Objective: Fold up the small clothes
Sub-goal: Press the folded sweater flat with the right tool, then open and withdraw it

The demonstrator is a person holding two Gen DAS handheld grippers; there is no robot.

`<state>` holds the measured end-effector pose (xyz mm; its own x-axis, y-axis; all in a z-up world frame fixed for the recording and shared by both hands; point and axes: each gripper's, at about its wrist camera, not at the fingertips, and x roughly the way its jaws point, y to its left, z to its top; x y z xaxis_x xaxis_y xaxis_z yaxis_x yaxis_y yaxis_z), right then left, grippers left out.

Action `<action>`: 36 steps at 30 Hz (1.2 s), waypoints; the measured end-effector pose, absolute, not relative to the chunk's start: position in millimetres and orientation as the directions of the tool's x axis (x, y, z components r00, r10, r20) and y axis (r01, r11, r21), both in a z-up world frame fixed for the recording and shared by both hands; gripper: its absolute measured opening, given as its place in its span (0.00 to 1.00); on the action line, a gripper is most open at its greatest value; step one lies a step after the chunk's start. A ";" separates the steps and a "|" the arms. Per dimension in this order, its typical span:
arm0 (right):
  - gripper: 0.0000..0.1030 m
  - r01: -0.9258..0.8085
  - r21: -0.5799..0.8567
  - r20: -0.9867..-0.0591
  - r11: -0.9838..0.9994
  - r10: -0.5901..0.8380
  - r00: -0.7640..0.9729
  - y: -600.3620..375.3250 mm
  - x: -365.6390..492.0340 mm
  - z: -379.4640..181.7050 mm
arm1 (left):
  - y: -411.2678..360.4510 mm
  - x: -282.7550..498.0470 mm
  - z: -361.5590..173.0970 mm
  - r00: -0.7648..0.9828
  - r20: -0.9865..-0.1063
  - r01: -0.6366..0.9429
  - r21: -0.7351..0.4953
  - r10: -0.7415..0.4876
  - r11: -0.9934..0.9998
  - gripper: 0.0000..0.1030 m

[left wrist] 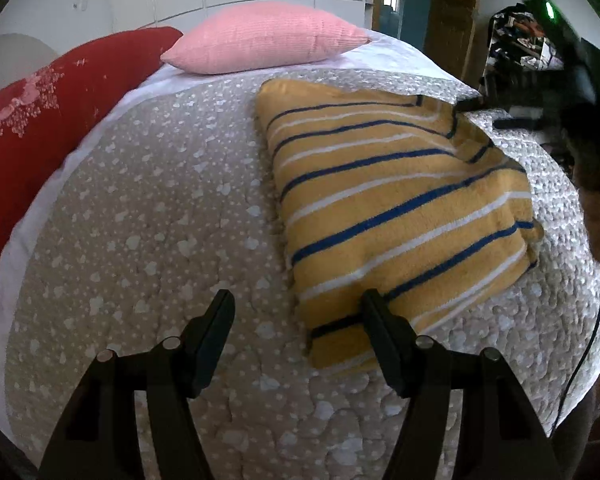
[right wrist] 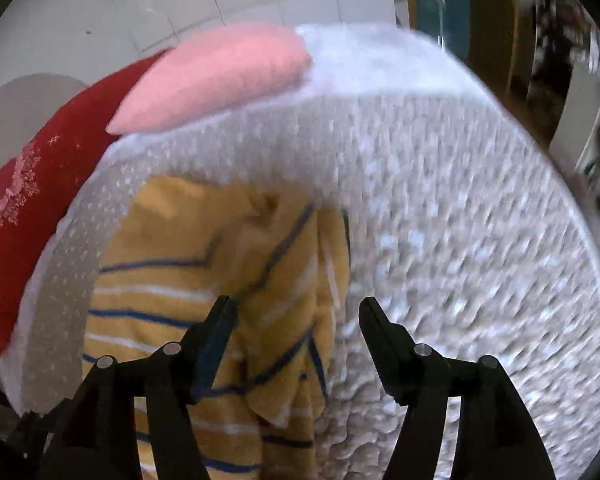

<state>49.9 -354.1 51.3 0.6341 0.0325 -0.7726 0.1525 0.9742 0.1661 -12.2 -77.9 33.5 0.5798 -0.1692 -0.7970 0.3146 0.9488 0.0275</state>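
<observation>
A yellow garment (left wrist: 396, 204) with blue and white stripes lies folded on the quilted bedspread (left wrist: 160, 220). My left gripper (left wrist: 298, 304) is open and empty at the garment's near corner, its right finger over the hem. My right gripper (right wrist: 296, 312) is open and empty over the garment's right edge (right wrist: 228, 280), where a fold stands up. In the left wrist view the right gripper (left wrist: 500, 114) shows blurred at the garment's far right corner. The right wrist view is motion-blurred.
A pink pillow (left wrist: 264, 36) and a red pillow (left wrist: 56, 112) lie at the head of the bed by a white tiled wall. A doorway and cluttered shelves (left wrist: 520, 40) stand at the right. A black cable (left wrist: 588, 344) hangs beside the bed.
</observation>
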 end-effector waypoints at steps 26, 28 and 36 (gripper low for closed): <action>0.45 -0.145 -0.038 -0.863 0.989 0.040 0.503 -193.1 158.2 31.5 | -60.0 -16.1 38.4 0.574 -0.793 0.318 -0.014 -0.204 0.948 0.63; 0.46 -0.130 -0.048 -0.879 0.990 0.019 0.476 -191.5 167.8 19.4 | -57.3 -14.7 38.8 0.574 -0.794 0.312 -0.014 -0.200 0.950 0.63; 0.47 -0.031 0.096 -0.816 0.995 0.096 0.571 -245.7 134.2 49.5 | -52.8 -15.3 41.2 0.586 -0.790 0.298 0.004 -0.180 0.955 0.63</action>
